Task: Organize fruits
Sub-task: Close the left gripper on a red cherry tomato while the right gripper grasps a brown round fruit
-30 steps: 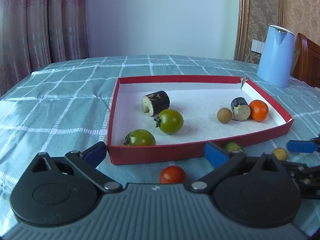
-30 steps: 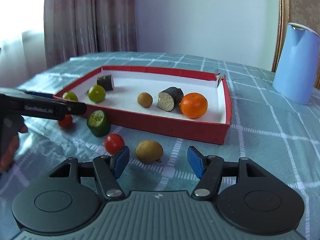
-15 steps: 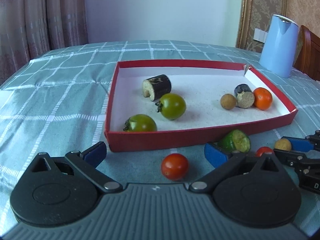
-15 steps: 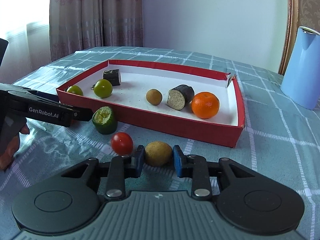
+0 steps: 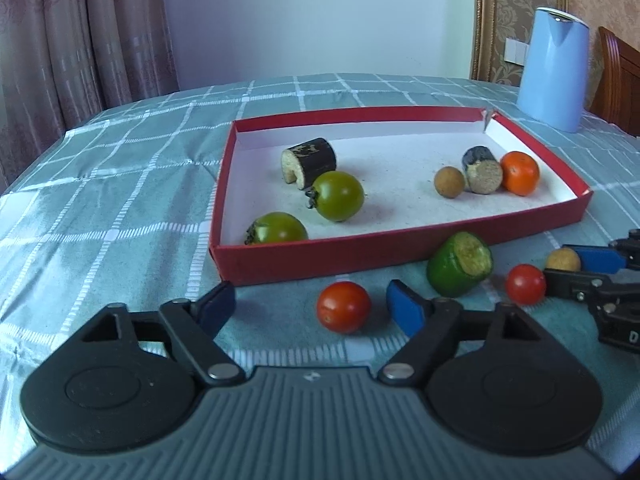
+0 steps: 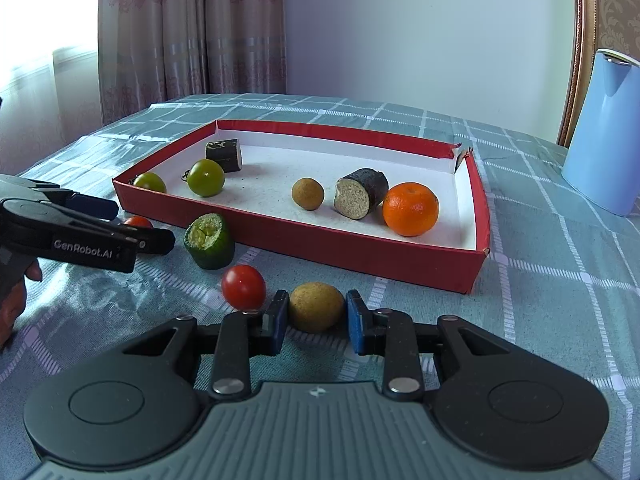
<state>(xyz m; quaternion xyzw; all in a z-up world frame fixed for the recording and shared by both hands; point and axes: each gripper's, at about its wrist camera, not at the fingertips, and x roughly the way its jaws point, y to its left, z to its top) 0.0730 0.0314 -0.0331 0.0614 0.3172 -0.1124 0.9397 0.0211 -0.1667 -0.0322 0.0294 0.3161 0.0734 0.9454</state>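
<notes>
A red tray [image 5: 400,250] [image 6: 360,252] holds two green tomatoes [image 5: 338,196], two dark cut pieces [image 5: 310,158], a brown longan [image 5: 449,181] and an orange [image 6: 410,209]. In front of it lie a cut green fruit [image 5: 460,264] [image 6: 210,241] and two red tomatoes [image 5: 343,307] [image 6: 243,286]. My left gripper [image 5: 310,304] is open, with one red tomato between its fingers. My right gripper [image 6: 316,316] is shut on a brown longan [image 6: 316,306] [image 5: 563,259] beside the other red tomato [image 5: 525,284].
A blue kettle [image 5: 554,68] [image 6: 606,132] stands at the back right on the checked teal tablecloth [image 5: 120,200]. Curtains hang behind on the left. A wooden chair [image 5: 618,80] stands by the kettle.
My right gripper has closed around the brown longan. My left gripper has drawn back from the tray, so the red tomato now sits between its open fingers.
</notes>
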